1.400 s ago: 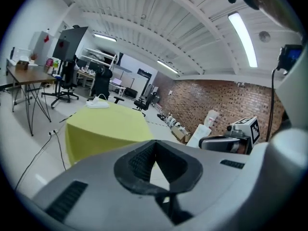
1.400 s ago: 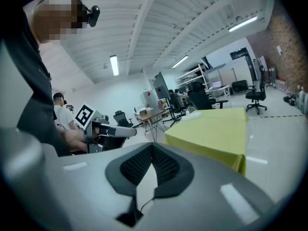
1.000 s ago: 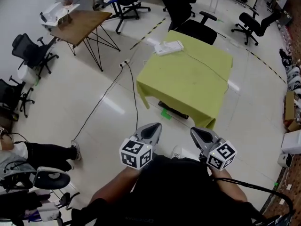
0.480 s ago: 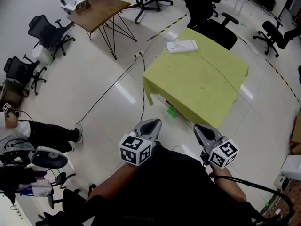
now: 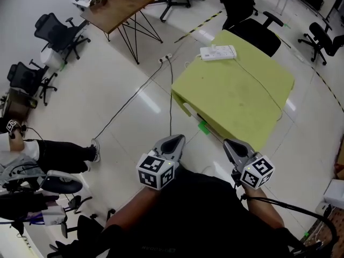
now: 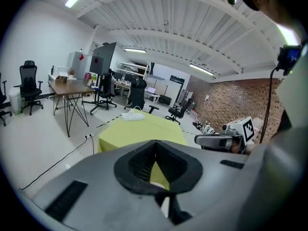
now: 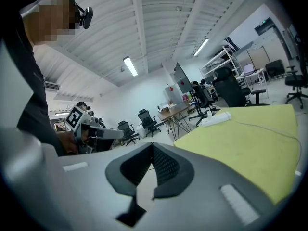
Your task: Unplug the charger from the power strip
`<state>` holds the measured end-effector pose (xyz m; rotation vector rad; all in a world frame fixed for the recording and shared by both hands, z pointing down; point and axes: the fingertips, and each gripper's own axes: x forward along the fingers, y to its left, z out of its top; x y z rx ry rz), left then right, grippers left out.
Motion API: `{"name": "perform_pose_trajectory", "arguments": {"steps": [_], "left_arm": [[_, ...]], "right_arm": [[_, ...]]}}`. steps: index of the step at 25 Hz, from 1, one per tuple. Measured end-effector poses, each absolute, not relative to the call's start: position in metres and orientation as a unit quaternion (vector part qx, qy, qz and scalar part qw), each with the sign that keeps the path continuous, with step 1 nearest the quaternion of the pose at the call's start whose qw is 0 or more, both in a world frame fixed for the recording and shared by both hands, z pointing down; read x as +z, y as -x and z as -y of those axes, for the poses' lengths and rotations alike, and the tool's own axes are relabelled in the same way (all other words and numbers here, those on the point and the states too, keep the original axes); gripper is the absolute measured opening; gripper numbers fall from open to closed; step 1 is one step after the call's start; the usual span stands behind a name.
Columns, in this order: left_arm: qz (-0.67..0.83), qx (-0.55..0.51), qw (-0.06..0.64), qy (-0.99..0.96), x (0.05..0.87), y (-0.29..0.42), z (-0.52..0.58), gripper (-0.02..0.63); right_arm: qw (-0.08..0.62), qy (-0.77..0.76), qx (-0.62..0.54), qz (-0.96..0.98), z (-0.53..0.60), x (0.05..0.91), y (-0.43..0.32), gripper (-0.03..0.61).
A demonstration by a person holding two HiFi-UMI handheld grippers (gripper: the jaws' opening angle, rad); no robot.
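Two closed, empty grippers, the left gripper [image 5: 174, 140] and right gripper [image 5: 230, 144], are well apart from the white plastic power strip [image 5: 217, 52] on the yellow-green bench [image 5: 236, 93].

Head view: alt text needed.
The grey left gripper and right gripper, both shut and empty, point toward a yellow-green cloth-covered table. A white power strip lies near its far edge; a brown wooden table stands beyond.
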<state>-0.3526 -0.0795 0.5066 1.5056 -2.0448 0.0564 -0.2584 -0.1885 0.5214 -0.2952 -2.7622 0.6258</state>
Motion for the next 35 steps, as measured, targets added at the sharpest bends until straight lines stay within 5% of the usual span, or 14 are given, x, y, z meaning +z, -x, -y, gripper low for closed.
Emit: {"name": "perform_pose_trajectory", "arguments": {"steps": [21,35], "left_arm": [[0.714,0.007,0.266,-0.647,0.493,0.598,0.08,0.006],[0.68,0.022,0.288,-0.674,0.517,0.636,0.179,0.006]], "right_arm": [[0.147,-0.033,0.195,0.969,0.188,0.487,0.459,0.003],[0.161,-0.039,0.197,0.966,0.268,0.505,0.514,0.003]]}}
